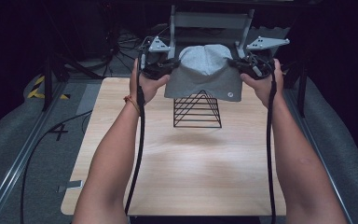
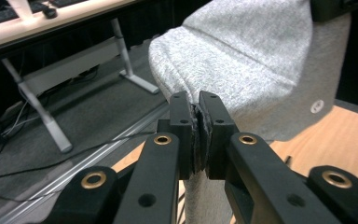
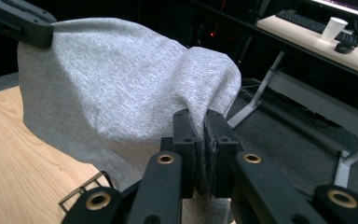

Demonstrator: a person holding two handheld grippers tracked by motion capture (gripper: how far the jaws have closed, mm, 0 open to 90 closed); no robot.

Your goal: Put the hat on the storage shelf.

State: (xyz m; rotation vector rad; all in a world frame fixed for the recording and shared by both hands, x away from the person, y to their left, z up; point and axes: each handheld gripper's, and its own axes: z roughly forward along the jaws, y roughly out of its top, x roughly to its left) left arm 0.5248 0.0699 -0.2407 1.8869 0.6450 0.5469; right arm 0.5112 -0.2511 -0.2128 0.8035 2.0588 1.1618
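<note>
A light wooden desk (image 1: 191, 163) stands on grey carpet floor (image 1: 23, 140) in a dim room with dark surroundings. Metal rails (image 1: 14, 172) run along both side edges. Beyond its far edge, cables (image 1: 116, 46) tangle. Another long table (image 3: 317, 37) carries a keyboard (image 3: 303, 21) and paper cup (image 3: 332, 28).

We are looking at a lab or research workspace. A light wooden table (image 1: 186, 163) is standing on grey carpet between metal rails (image 1: 16, 172), with cables (image 1: 42, 144) trailing across the floor and yellow-black hazard tape (image 1: 39, 88) marking a corner. Around it everything is lying in darkness. Beyond, long desks on grey metal legs (image 2: 42, 116) are carrying keyboards (image 3: 307, 21), a mouse (image 3: 342, 46) and a paper cup (image 3: 333, 28), suggesting an adjoining office-style work area.
</note>
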